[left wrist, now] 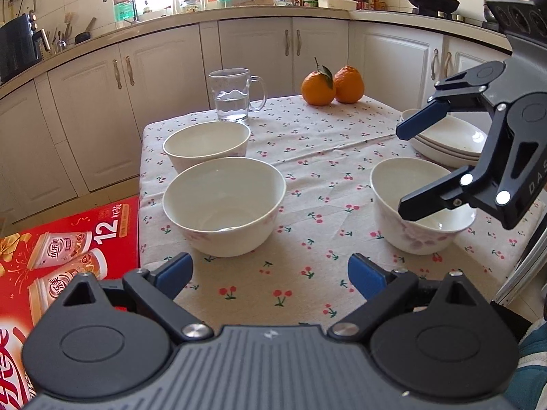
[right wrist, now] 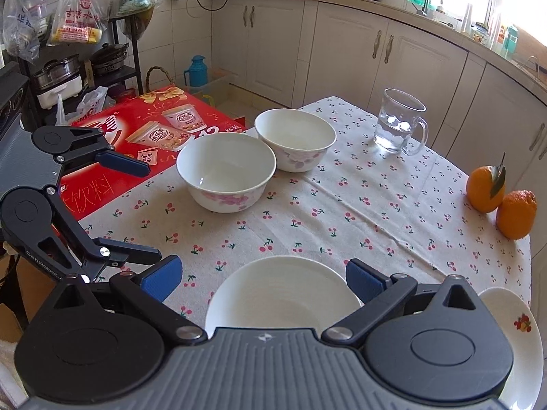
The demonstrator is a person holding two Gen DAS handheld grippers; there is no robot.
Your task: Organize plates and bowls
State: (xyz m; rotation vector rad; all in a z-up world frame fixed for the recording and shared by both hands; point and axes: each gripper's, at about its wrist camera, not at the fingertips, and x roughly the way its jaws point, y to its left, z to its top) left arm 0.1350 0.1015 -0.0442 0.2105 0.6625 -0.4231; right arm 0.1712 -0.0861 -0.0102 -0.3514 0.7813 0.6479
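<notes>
Both claws hang spread wide over the cherry-print cloth on the tabletop [left wrist: 307, 177], gripping nothing. The left claw [left wrist: 270, 275] hovers above the near edge, its blue fingertips [left wrist: 176, 270] apart, and just beyond it sits a white china bowl with pink flowers [left wrist: 224, 205], with a second white bowl [left wrist: 207, 145] right behind it toward the far left corner; from here I cannot tell whether the two touch. Over by the right edge the right claw [left wrist: 407, 171] hangs with one finger above and one down over the rim of a third white flowered bowl [left wrist: 418, 212]; whether it touches the china I cannot tell. Behind that bowl lies a stack of shallow white plates [left wrist: 448, 140]. In the right claw's own view [right wrist: 263, 278] that bowl sits between its blue fingertips, with a white plate bearing a small fruit print [right wrist: 516, 335] beside it at the corner. Further back, a clear glass mug holding water [left wrist: 234, 95] stands near the far edge, and two oranges [left wrist: 331, 85] rest together at the far right corner. A red drinks carton [left wrist: 65, 259] lies off the left edge.
</notes>
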